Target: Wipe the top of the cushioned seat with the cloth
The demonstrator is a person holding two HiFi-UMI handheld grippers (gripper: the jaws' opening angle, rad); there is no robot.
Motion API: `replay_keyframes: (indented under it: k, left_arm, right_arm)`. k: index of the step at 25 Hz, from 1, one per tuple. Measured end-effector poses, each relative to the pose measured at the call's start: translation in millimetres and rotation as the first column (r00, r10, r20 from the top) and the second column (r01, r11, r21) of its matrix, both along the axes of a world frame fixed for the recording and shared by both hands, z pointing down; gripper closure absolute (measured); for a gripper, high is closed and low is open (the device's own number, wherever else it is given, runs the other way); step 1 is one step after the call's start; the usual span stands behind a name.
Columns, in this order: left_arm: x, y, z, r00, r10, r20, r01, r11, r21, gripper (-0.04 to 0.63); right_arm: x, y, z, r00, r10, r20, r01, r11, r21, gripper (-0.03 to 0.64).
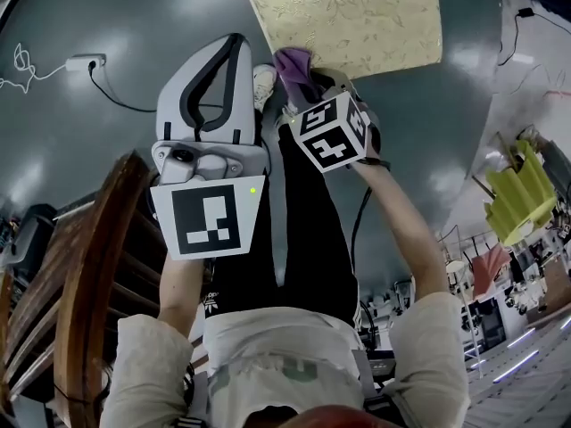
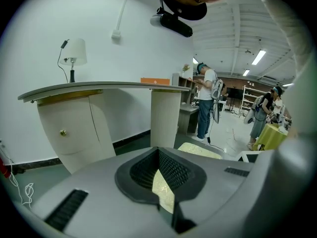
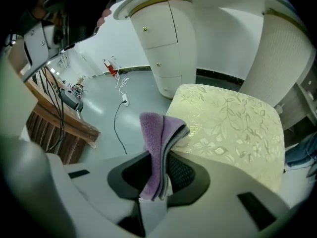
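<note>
Right gripper [image 3: 161, 170] clamped on folded cloth [image 3: 157, 133] at near edge of seat [image 3: 233, 123], contact unclear; left gripper [image 2: 161, 185] nearly closed, empty, off to the side; risk: cloth drags out or bunches under wiping pressure, leaving the far corners unwiped.

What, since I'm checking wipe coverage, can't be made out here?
- Cushioned seat: far edge cut off by the head view's top border; near corner hidden under the right gripper and cloth.
- Cloth-to-seat contact: unreadable in the right gripper view; cloth overlaps the seat's edge.
- Left gripper view: the left gripper blocks all but slivers of seat.
</note>
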State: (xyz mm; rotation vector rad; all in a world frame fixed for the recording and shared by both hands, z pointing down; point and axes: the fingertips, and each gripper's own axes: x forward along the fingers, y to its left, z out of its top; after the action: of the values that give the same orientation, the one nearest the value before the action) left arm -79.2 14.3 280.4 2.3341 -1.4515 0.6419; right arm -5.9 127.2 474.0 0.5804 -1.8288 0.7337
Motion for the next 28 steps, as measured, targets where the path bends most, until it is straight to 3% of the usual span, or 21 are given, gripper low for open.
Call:
replay_keyframes:
  k: [5, 11, 20, 28]
  left_arm:
    - [14, -3, 3, 0.999, 0.037, 0.001, -0.037, 0.999, -0.005, 0.589]
    - [33, -9, 6, 0.998, 0.066, -0.009, -0.066, 0.998, -0.01, 0.589]
    - [69, -16, 4, 0.993, 0.112, -0.025, -0.112, 0.994, -0.003, 0.589]
    - [93, -16, 1, 0.989, 0.146, -0.033, -0.146, 0.989, 0.004, 0.589]
  right_arm:
    - [31, -11, 0, 0.999, -0.011, -0.041, 0.011, 1.0, 0.019, 0.529]
    - [110, -39, 1, 0.985, 0.06, -0.161, -0.05, 0.997, 0.065, 0.529]
    - [238, -77, 2, 0.912, 0.215, -0.351, -0.169, 0.973, 0.157, 0.529]
    - [285, -93, 0, 0.868, 0.265, -0.419, -0.194, 0.959, 0.205, 0.529]
